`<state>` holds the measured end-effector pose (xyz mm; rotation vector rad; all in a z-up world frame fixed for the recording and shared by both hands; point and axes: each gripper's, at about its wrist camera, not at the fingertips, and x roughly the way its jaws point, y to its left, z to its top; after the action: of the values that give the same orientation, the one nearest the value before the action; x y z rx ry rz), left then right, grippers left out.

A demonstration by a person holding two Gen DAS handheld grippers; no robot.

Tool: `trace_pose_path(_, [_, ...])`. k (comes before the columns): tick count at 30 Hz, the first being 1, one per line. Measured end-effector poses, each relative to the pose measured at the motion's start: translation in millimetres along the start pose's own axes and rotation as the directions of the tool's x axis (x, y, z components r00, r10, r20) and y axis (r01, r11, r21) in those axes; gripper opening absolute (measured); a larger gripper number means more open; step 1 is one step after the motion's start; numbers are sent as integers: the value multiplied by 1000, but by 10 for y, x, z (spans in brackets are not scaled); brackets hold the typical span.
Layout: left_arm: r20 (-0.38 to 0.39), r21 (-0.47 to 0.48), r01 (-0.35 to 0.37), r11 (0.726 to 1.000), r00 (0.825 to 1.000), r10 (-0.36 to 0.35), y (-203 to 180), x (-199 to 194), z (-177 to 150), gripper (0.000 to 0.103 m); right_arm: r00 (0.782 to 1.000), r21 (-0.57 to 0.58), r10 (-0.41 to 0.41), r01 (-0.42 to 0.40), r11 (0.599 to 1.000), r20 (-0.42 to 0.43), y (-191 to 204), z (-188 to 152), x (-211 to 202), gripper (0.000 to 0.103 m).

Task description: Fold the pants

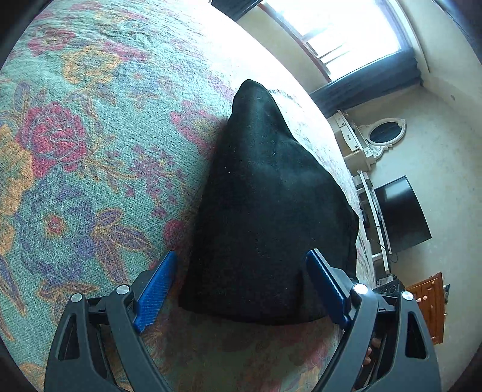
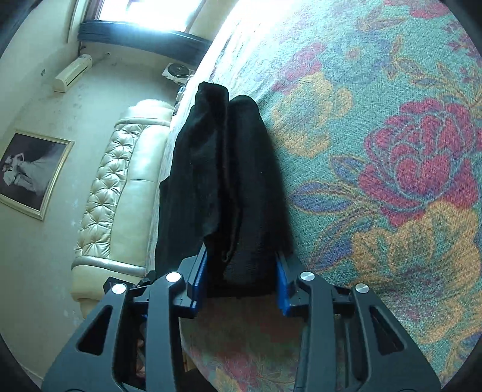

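A: Item one, the black pants (image 1: 265,211). Where did they lie?

B: On the bed, over the floral bedspread (image 1: 90,150) of teal, red and orange. In the left wrist view they filled the centre and ran from the near edge at 6 o'clock toward a narrow end at 12 o'clock. In the right wrist view the same pants (image 2: 229,181) showed as a long dark bundle in two lengthwise folds, close to the bed's edge at 9 o'clock.

A: Item two, the left gripper (image 1: 241,286)?

B: Jaws spread wide. The blue pads stood at 7 and 5 o'clock, on either side of the near end of the pants, and neither pad visibly pressed the cloth.

A: Item three, the right gripper (image 2: 241,282)?

B: Jaws drawn in on the near end of the pants, with the cloth bunched between the blue pads and the pads against its two sides.

A: Surroundings?

B: Left wrist view: a bright window (image 1: 346,27) at 1 o'clock, an oval mirror (image 1: 387,132), a dark television (image 1: 403,211) at 3 o'clock, and a wooden cabinet (image 1: 430,304). Right wrist view: a tufted cream headboard (image 2: 120,193) at 9 o'clock, a framed picture (image 2: 30,172), and a wall air conditioner (image 2: 72,72) at 10 o'clock.
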<state>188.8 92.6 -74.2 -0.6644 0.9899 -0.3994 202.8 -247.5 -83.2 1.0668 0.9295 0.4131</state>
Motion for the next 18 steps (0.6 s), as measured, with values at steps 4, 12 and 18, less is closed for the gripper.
trace_pose_path(4, [-14, 72, -10, 997, 1000, 11, -104, -2, -19, 58, 1000, -24, 26, -26, 999, 4, 73, -22, -63, 29])
trace_pose_path(12, [-11, 91, 22, 996, 1000, -21, -229, -184, -100, 48, 999, -46, 41, -41, 998, 1, 118, -112, -292, 27])
trace_pose_path(18, [-41, 103, 8, 995, 999, -4, -166, -63, -184, 59, 1000, -9, 15, -15, 1000, 10, -114, -118, -208, 30])
